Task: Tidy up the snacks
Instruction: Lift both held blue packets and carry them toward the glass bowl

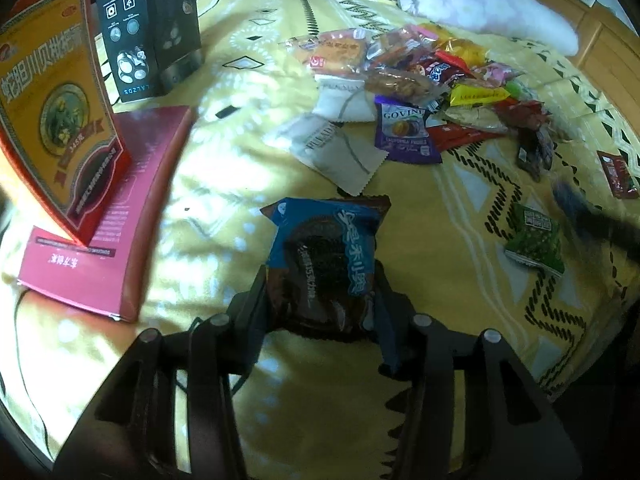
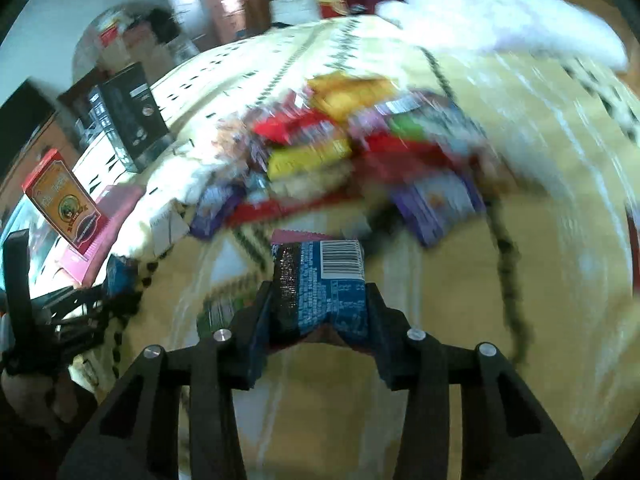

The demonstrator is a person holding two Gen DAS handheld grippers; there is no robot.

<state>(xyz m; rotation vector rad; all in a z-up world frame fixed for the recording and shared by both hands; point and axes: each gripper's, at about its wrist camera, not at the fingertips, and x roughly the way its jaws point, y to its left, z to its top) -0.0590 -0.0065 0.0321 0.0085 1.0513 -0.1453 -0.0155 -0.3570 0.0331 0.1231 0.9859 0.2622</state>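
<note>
My left gripper (image 1: 320,280) is shut on a blue and brown cookie packet (image 1: 326,256), held just above the yellow patterned bedspread (image 1: 224,184). My right gripper (image 2: 320,300) is shut on a blue packet with a barcode (image 2: 324,284), and the right wrist view is smeared by motion. A heap of mixed snack packets (image 1: 432,76) lies further up the bed, also seen blurred as the snack pile (image 2: 340,160). A green packet (image 1: 534,240) lies alone at the right. The left gripper's dark frame (image 2: 80,308) shows at the left edge of the right wrist view.
A red and orange carton (image 1: 60,112) stands on a flat pink box (image 1: 108,216) at the left, with a black box (image 1: 148,28) behind them. A white pillow (image 1: 480,0) lies at the head of the bed. White sachets (image 1: 340,148) lie near the pile.
</note>
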